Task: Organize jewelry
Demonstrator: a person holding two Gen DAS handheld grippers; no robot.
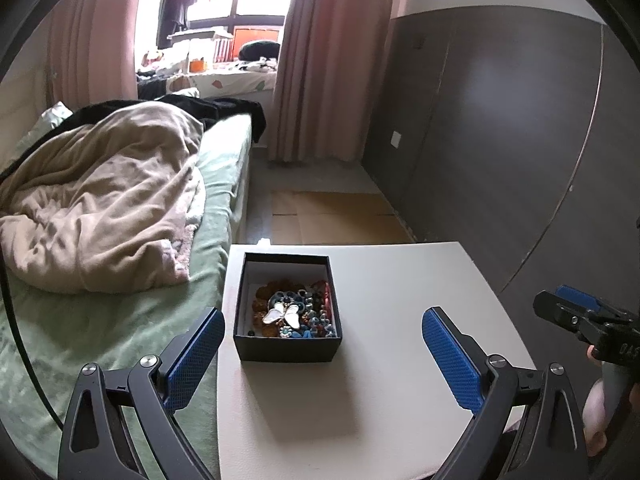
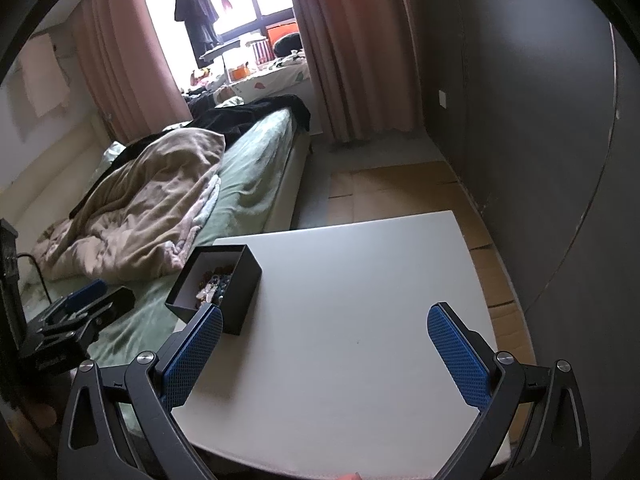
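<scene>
Plainly, with both the left claw [image 1: 322,356] and right claw [image 2: 324,356] spread wide and empty, the jewelry box [image 1: 287,346], at the surface's [image 1: 400,320] nine-o'clock edge beside the bed [image 1: 120,320], risked being nudged off, its tangled jewelry [image 1: 294,312] snagging

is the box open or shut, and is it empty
Open and not empty: the box has no lid on it, and jewelry lies piled inside, a white butterfly piece on top.

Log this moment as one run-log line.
task: organize jewelry | left gripper: open, empty, behind black box | right gripper: open, empty, over white table | jewelry: all inside box
</scene>
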